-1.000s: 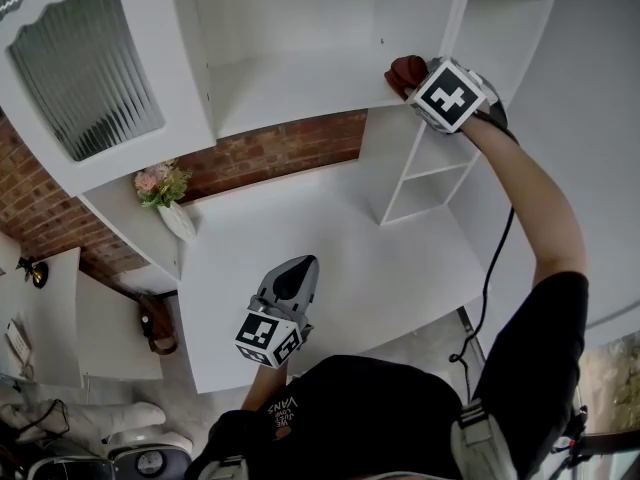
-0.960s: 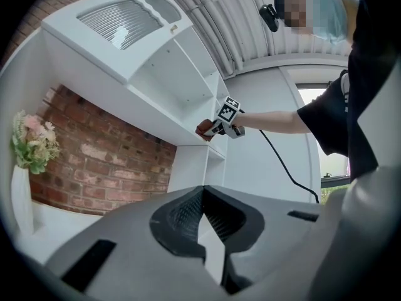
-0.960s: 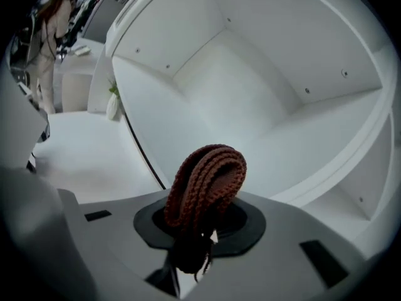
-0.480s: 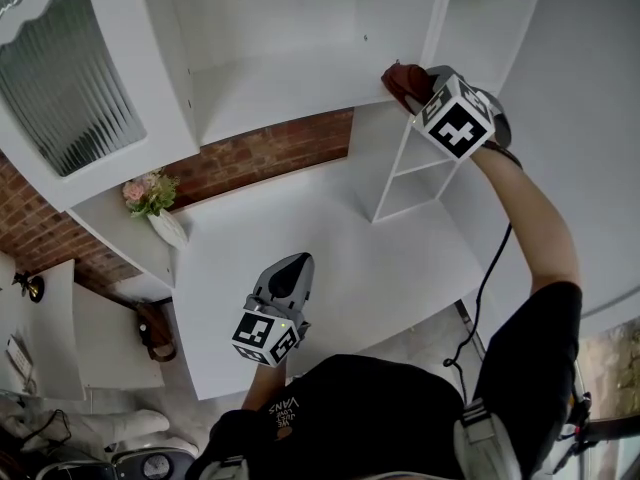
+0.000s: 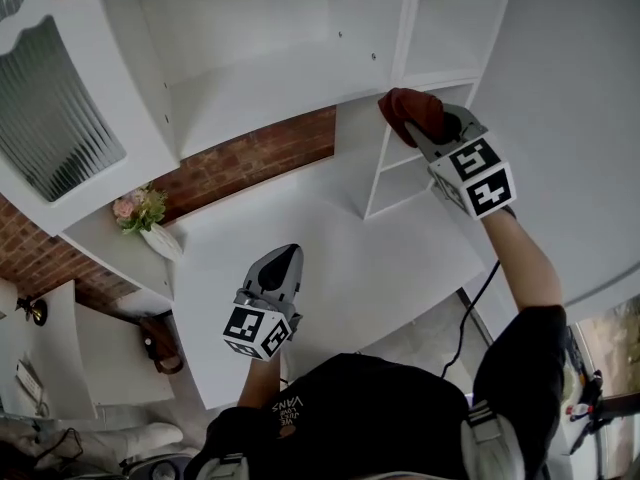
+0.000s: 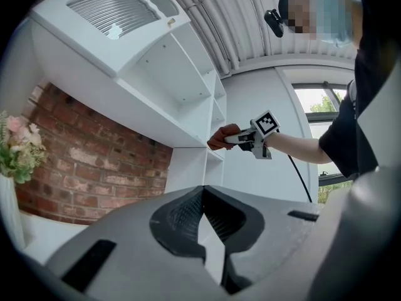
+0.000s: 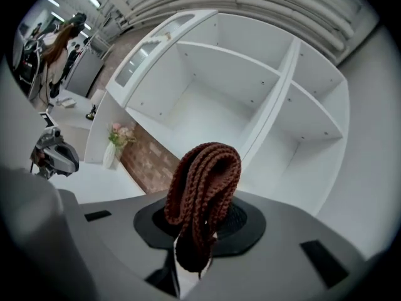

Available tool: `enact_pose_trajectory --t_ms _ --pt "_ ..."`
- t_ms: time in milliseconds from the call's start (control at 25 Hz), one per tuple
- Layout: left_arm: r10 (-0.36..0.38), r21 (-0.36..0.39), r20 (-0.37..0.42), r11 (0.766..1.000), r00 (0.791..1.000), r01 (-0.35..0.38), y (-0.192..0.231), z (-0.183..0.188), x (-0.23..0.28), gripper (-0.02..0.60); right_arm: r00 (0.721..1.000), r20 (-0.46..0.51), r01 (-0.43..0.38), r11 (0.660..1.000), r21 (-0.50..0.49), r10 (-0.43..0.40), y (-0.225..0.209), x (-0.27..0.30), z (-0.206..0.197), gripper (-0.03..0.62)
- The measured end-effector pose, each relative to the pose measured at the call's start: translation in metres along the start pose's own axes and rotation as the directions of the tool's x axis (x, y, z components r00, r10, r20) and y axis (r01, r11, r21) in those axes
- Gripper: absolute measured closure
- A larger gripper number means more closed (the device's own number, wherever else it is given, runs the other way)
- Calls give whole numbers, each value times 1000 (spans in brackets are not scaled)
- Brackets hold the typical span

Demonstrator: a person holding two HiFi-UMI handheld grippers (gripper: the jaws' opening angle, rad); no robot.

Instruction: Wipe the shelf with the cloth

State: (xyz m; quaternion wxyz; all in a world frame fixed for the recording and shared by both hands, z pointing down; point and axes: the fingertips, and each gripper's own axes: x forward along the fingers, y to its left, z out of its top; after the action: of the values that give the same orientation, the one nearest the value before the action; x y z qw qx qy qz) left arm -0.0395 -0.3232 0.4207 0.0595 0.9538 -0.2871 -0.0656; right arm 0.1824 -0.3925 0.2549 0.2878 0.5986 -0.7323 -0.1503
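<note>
Right tongs (image 5: 432,133) clamp the cloth (image 5: 408,111) at the shelf (image 5: 270,83) front edge; left tongs (image 5: 283,261) together, empty; wiping judged under way, not complete.

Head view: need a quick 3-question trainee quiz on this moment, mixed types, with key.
1. True or false: the left tool is clamped on the cloth.
2. Which tool is held up by the shelf? A) left tool B) right tool C) both
3. Fill in: the wall strip below the shelf is made of ___.
Key: 1 false; the right tool grips the cloth, and the left tool is shut and empty. 2 B. 3 brick.
</note>
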Motion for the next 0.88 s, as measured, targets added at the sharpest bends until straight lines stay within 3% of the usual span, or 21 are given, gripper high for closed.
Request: enact_pose_trajectory --t_ms 160,360,880 --pt "-20 18 -8 1000 1000 20 -3 3 9 575 999 46 -4 992 129 -2 14 -19 -27 499" --pt "-48 37 -27 998 998 49 -9 5 16 575 996 83 12 955 295 -38 32 -36 -62 499" --pt "-79 45 -105 995 991 84 -20 -20 26 575 992 79 43 844 535 -100 107 -60 -142 500"
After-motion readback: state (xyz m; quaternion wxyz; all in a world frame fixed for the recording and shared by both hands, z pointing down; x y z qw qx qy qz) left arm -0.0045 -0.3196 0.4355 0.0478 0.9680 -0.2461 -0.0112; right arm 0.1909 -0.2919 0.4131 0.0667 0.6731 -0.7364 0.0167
